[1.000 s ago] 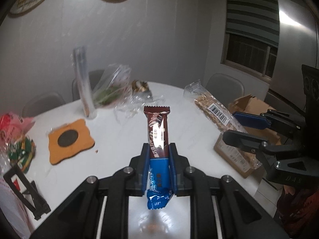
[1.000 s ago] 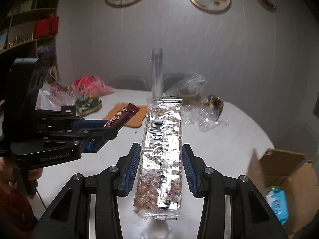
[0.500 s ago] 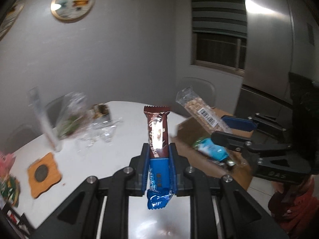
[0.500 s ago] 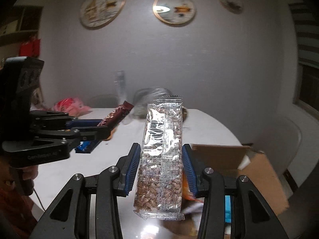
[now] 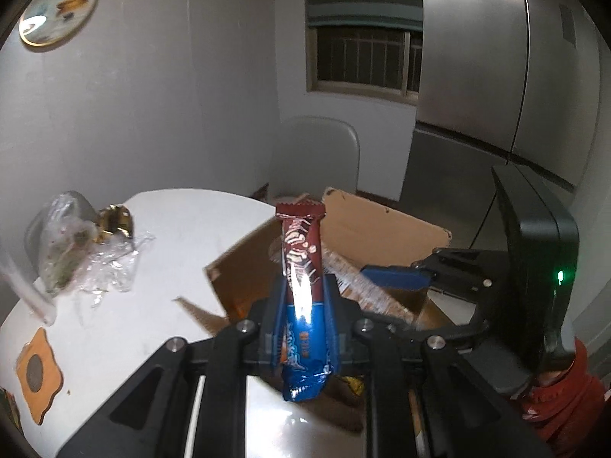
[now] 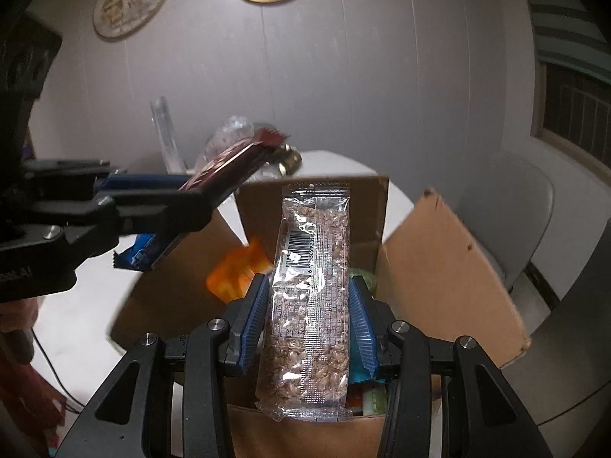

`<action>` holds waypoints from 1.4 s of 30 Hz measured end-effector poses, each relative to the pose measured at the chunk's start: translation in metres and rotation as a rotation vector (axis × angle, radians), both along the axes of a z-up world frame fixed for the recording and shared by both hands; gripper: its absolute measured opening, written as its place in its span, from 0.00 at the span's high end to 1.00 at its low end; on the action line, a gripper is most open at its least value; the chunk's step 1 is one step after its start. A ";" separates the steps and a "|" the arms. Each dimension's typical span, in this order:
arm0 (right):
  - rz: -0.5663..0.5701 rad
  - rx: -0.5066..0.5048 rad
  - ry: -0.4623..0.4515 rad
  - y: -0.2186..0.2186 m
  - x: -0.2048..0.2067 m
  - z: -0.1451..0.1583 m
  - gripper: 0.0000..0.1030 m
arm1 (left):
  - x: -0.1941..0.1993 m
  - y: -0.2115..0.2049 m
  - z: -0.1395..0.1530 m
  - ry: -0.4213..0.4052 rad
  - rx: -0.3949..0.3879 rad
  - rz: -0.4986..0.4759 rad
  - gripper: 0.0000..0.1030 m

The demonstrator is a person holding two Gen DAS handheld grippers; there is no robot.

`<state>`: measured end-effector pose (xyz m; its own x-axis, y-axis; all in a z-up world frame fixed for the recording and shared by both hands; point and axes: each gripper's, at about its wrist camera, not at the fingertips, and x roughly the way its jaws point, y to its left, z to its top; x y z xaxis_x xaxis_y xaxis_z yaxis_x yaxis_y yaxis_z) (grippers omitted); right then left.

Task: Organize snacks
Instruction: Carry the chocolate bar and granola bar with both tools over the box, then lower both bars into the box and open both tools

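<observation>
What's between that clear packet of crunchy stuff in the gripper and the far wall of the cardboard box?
In the right wrist view, an orange pouch lies inside the cardboard box, behind the clear snack packet held by the right gripper.

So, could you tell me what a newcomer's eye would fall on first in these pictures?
Probably the two snacks held up close to the cameras: a brown-and-blue chocolate bar clamped in the left gripper, and a clear-wrapped cereal bar between the blue jaws of the right gripper. Both hover over the open cardboard box, where an orange packet already lies.
</observation>
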<state>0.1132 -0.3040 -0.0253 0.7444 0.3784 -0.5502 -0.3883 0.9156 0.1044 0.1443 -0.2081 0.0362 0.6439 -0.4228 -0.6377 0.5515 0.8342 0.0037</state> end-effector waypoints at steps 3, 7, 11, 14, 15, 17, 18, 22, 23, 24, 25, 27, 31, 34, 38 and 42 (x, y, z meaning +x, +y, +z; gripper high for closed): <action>0.001 -0.016 0.021 0.000 0.004 -0.006 0.63 | 0.012 -0.008 -0.006 0.029 0.010 -0.004 0.85; -0.004 -0.022 0.042 0.006 0.021 -0.009 0.63 | 0.027 -0.019 -0.017 0.067 0.034 -0.011 0.85; -0.005 -0.026 0.052 0.006 0.028 -0.011 0.62 | 0.037 -0.025 -0.029 0.099 0.076 -0.014 0.85; -0.006 -0.032 0.055 0.005 0.030 -0.010 0.62 | 0.041 -0.031 -0.037 0.121 0.102 -0.013 0.85; -0.007 -0.036 0.055 0.006 0.031 -0.010 0.62 | 0.043 -0.030 -0.038 0.127 0.111 -0.013 0.85; -0.010 -0.041 0.058 0.007 0.033 -0.009 0.62 | 0.049 -0.034 -0.042 0.143 0.139 -0.013 0.85; -0.009 -0.041 0.060 0.009 0.034 -0.009 0.62 | 0.049 -0.035 -0.043 0.148 0.148 -0.013 0.85; -0.008 -0.045 0.066 0.011 0.036 -0.008 0.61 | 0.054 -0.036 -0.048 0.170 0.175 -0.020 0.85; -0.007 -0.044 0.072 0.012 0.037 -0.008 0.61 | 0.055 -0.036 -0.049 0.176 0.180 -0.023 0.84; -0.006 -0.043 0.076 0.010 0.037 -0.009 0.61 | 0.054 -0.036 -0.049 0.177 0.185 -0.025 0.84; -0.005 -0.044 0.080 0.010 0.037 -0.010 0.60 | 0.054 -0.036 -0.049 0.179 0.190 -0.027 0.84; -0.005 -0.048 0.084 0.008 0.036 -0.011 0.60 | 0.054 -0.036 -0.049 0.181 0.199 -0.030 0.84; -0.003 -0.056 0.089 0.010 0.035 -0.011 0.58 | 0.055 -0.037 -0.052 0.189 0.231 -0.030 0.84; -0.004 -0.059 0.091 0.012 0.036 -0.011 0.57 | 0.055 -0.036 -0.052 0.195 0.229 -0.034 0.83; -0.006 -0.067 0.091 0.011 0.035 -0.010 0.57 | 0.054 -0.034 -0.051 0.190 0.228 -0.034 0.75; -0.011 -0.062 0.084 0.007 0.032 -0.006 0.55 | 0.057 -0.029 -0.047 0.188 0.196 -0.029 0.68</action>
<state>0.1447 -0.2965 -0.0312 0.6987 0.3338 -0.6327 -0.3703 0.9255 0.0794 0.2009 -0.2376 -0.0112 0.4959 -0.2959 -0.8164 0.5813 0.8116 0.0590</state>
